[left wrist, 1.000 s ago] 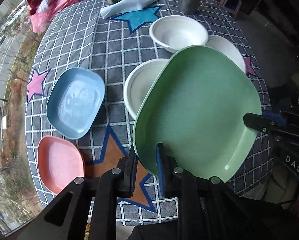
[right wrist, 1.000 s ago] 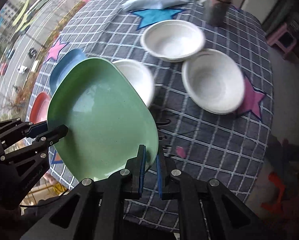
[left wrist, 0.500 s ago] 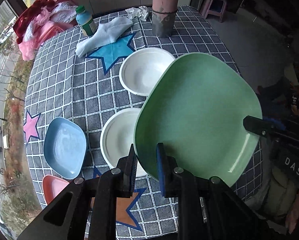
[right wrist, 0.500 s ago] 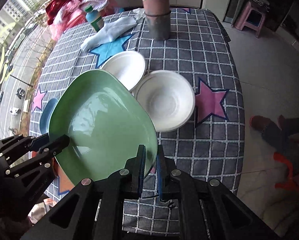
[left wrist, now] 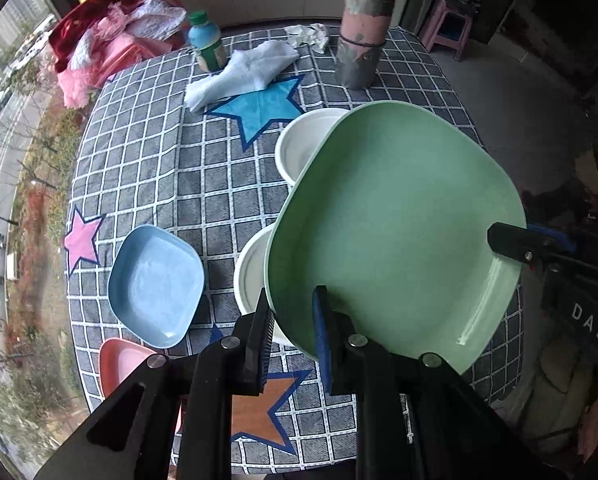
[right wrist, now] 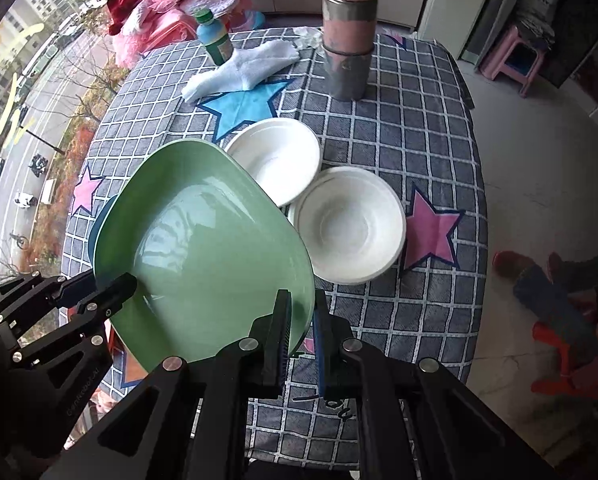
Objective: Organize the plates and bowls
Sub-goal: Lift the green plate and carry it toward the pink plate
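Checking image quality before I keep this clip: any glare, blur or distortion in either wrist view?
Left wrist view: sharp, soft daylight, strong fisheye bending of the checked tablecloth; only a thin highlight on the green plate. Right wrist view: the green plate carries broad window reflections, the white bowls are bright but readable, and edges darken and curve.

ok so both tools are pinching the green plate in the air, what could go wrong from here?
1. The left tool and right tool each clamp only the thin rim of the green plate; if the hands drift apart or twist, it could slip free.
2. The plate hangs tilted over the white bowls; a drop would likely hit them.
3. It hides much of the table below, so set-down is partly blind.
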Motion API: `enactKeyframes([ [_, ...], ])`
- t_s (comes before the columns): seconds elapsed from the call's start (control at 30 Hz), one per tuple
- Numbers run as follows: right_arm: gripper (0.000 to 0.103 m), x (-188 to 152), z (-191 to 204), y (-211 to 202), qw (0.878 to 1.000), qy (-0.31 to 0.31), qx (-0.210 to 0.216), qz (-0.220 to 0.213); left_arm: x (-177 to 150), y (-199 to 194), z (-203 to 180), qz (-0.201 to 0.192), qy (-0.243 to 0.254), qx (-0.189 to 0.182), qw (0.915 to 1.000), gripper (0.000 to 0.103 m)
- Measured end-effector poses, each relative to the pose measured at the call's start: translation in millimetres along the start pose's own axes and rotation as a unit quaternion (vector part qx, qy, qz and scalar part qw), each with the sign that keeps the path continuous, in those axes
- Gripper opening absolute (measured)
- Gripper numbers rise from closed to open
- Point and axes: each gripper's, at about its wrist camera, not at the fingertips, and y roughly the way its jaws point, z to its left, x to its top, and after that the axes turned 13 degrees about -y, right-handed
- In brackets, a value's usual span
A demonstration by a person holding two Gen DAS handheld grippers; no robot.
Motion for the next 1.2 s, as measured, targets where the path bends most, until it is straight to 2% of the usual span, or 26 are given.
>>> enactKeyframes([
  [0.2, 0.012, 9, 31, 2, 1.000, -0.022, -0.002, 0.001, -5, 1, 35, 0.004, -0.042, -0.005, 0.9991, 0.021],
  [0.5, 0.012, 15, 80, 14, 0.998, -0.057, -0.003, 0.010, -31, 6, 87, 0.019, -0.095, -0.016, 0.9952, 0.021],
  [1.0, 0.012, 14, 169, 40, 0.990, -0.135, 0.013, 0.039, -79, 20, 168, 0.053, -0.165, -0.011, 0.9848, 0.021],
  [1.2, 0.012, 6, 201, 54, 0.986, -0.155, 0.025, 0.058, -95, 23, 195, 0.060, -0.180, 0.006, 0.9817, 0.021],
])
